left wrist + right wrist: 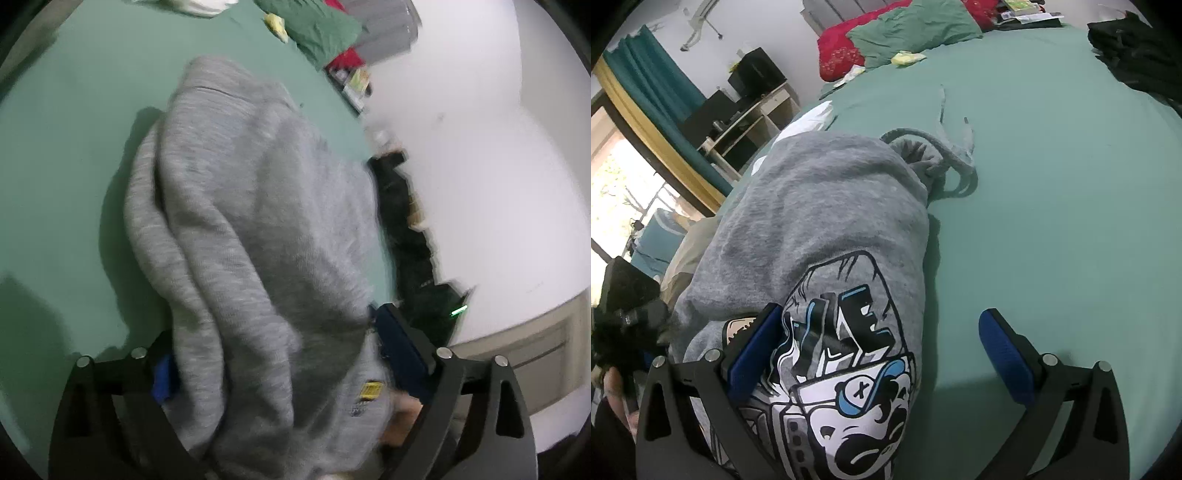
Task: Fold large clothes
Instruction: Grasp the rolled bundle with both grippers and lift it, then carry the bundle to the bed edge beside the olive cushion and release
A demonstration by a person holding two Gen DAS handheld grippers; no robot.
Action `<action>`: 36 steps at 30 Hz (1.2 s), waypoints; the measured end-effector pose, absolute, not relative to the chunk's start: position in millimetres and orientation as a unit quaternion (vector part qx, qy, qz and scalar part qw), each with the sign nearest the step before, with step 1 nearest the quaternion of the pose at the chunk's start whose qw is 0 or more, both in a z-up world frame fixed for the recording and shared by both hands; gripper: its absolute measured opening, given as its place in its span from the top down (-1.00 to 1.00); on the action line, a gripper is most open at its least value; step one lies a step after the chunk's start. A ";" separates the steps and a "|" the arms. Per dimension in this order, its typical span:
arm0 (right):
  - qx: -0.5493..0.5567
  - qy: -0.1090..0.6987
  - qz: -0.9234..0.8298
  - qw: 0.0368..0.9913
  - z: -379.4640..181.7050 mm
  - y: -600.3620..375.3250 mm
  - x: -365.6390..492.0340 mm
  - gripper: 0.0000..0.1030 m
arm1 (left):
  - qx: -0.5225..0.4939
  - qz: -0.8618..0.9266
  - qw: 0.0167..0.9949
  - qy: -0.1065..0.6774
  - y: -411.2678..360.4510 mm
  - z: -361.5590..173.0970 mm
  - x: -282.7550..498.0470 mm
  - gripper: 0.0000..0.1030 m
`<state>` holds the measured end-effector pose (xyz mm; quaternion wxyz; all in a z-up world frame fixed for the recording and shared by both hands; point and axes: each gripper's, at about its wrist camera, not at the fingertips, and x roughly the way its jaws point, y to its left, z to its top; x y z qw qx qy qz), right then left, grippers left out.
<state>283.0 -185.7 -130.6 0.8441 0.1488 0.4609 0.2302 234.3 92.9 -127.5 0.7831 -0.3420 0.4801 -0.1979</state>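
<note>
Both grippers spread wide: left gripper (280, 354) straddles the hoodie (240, 206) lengthwise; right gripper (882, 343) sits at its printed edge.

One grey hoodie (812, 229) at centre, one green pillow (912, 29) and one red pillow (836, 51) at the top, one black clothes pile (1137, 48) upper right, two grippers, one per view
</note>
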 end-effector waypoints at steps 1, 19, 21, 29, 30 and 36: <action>0.143 0.461 0.224 0.847 -128.4 -183.2 281.8 -0.97 | -0.287 -0.180 0.797 0.499 78.9 -128.9 237.8 -0.83; 0.277 0.463 0.312 0.782 -156.6 -195.6 276.5 -0.75 | -0.239 -0.176 0.809 0.507 61.5 -143.5 258.4 -0.80; 0.310 0.458 0.328 0.766 -161.1 -196.9 273.4 -0.54 | -0.255 -0.188 0.805 0.502 57.7 -142.1 259.4 -0.54; 0.289 0.436 0.315 0.792 -145.4 -191.0 252.5 -0.31 | -0.235 -0.176 0.835 0.465 42.5 -121.7 237.6 0.04; 0.279 0.431 0.314 0.799 -138.7 -188.7 248.1 -0.30 | -0.238 -0.175 0.837 0.461 42.6 -119.0 235.2 0.08; 0.238 0.393 0.316 0.830 -104.9 -188.1 222.7 -0.28 | -0.243 -0.192 0.847 0.433 47.6 -93.4 211.9 0.13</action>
